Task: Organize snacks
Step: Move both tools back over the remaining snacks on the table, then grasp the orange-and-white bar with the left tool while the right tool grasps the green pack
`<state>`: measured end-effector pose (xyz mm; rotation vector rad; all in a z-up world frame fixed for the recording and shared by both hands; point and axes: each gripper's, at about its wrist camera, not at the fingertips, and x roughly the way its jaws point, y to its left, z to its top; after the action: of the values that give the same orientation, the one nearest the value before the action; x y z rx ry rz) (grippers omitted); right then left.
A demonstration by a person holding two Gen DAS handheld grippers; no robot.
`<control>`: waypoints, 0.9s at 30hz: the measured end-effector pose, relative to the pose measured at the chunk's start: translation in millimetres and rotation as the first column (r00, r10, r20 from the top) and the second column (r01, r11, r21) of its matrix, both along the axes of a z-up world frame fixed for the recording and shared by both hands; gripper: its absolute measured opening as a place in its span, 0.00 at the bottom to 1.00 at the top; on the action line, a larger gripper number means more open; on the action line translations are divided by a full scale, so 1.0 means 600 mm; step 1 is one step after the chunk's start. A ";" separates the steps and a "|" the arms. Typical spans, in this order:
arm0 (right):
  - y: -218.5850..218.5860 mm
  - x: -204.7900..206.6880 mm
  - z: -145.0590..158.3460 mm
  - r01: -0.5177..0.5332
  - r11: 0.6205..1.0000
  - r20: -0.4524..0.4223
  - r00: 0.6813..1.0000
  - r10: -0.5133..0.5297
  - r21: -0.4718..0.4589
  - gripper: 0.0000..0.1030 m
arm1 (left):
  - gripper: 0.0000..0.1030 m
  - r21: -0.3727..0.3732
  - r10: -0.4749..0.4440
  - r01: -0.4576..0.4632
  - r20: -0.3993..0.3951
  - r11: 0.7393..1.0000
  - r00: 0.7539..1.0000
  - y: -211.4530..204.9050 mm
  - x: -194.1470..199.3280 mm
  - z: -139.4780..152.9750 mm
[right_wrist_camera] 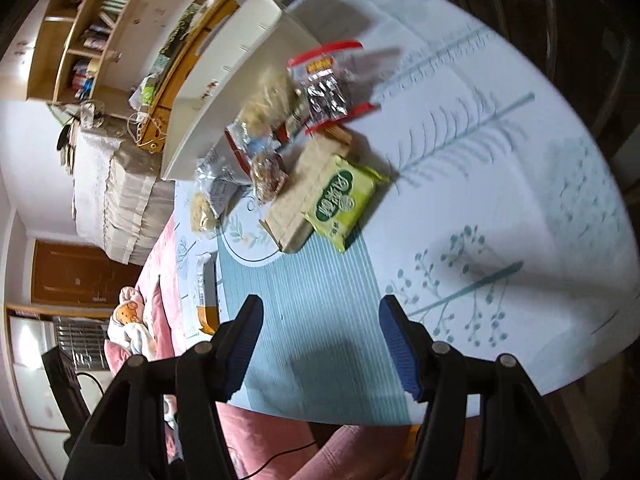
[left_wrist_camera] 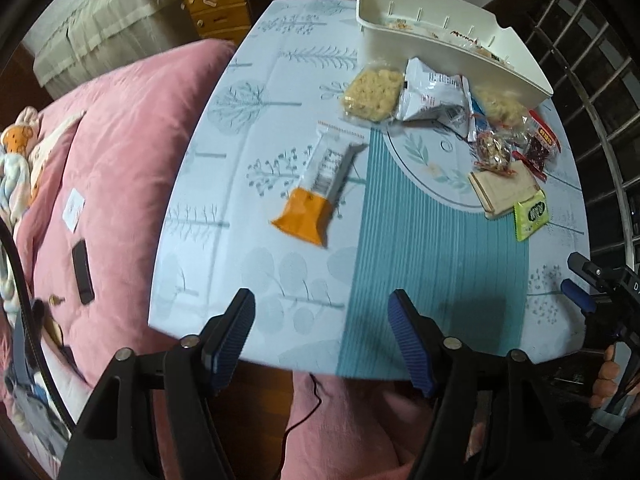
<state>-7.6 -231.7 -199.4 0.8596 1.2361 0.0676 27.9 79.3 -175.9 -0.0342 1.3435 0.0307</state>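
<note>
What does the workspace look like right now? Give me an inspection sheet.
Surface: table under a pale tree-print cloth.
Job's things: white bin at the far edge, some snacks inside; orange-and-white packet lying alone; green packet resting on a tan flat pack; other snack packets piled beside the bin.
Clutter: nothing seen.
Grippers: left gripper and right gripper both open, empty, above the near edge.
Cables: thin dark cable on the pink blanket.
Surroundings: pink blanket, bookshelf.

bins: 1 white bin (left_wrist_camera: 448, 40) | noodle blocks: 2 (left_wrist_camera: 372, 94) | orange-ended bars: 1 (left_wrist_camera: 320, 188) | green packets: 1 (left_wrist_camera: 531, 214) | silver packets: 1 (left_wrist_camera: 434, 94) | red-edged packets: 1 (left_wrist_camera: 538, 148) | tan packets: 1 (left_wrist_camera: 504, 192)
</note>
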 end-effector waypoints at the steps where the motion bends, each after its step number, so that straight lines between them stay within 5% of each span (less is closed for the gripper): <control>1: 0.003 0.001 -0.006 0.015 1.000 -0.012 1.000 -0.015 0.010 0.58 | 0.68 0.005 -0.009 0.009 0.009 1.000 1.000 0.001 0.005 -0.004; 15: 0.044 0.045 -0.030 0.224 0.975 -0.038 0.974 -0.223 0.015 0.58 | 0.68 0.034 -0.164 0.164 -0.011 0.986 0.986 0.034 0.123 -0.074; 27: 0.074 0.089 -0.041 0.429 0.895 -0.059 0.897 -0.438 -0.123 0.58 | 0.68 -0.039 -0.278 0.276 -0.071 0.960 0.958 0.059 0.230 -0.128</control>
<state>46.1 -187.6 -224.1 1.0348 1.0887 -0.3979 165.9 114.7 -252.7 0.1325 1.4146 -0.2269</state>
